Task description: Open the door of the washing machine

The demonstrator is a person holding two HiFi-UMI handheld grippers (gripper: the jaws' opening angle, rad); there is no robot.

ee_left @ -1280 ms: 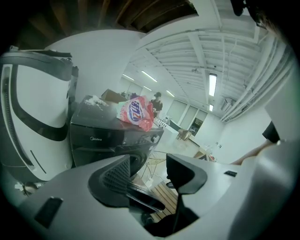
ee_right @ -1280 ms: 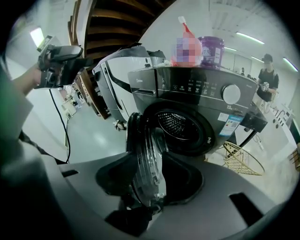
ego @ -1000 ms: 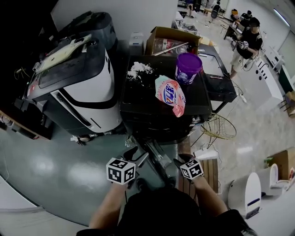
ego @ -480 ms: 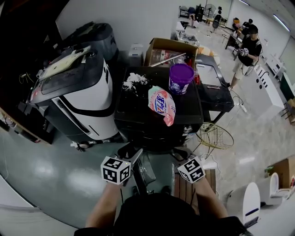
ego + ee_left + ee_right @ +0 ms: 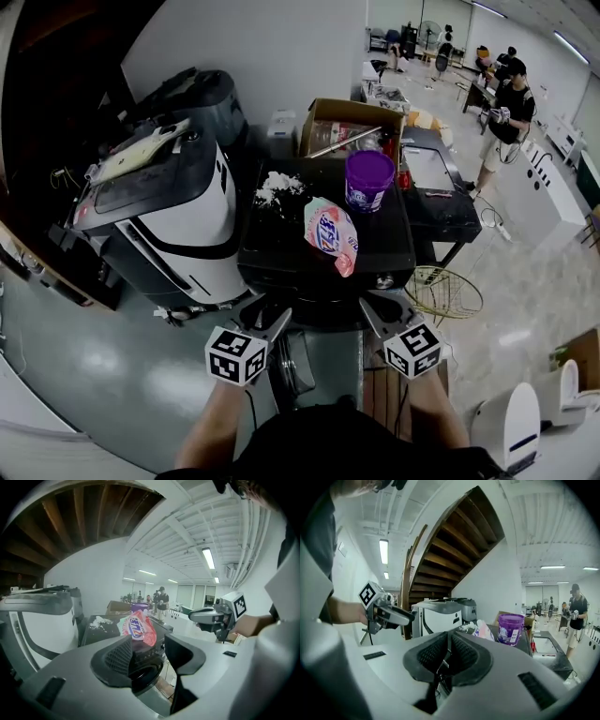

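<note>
The black washing machine stands in front of me, with its round door seemingly swung out low toward me. My left gripper is held before the machine's front. It is open, its jaws have been narrowing slightly, and nothing is between them; past them I see the door ring. My right gripper hangs at the machine's front right. Its jaws have just been closing and now meet on nothing. Each gripper shows in the other's view: right gripper, left gripper.
On the machine's top lie a purple tub, a pink detergent bag and spilled white powder. A white and black machine stands left, a cardboard box behind, and a black table and wire basket right. A person stands far back.
Both grippers have come up from the machine's lower front toward its top edge, the right one further. The right jaws have closed.
</note>
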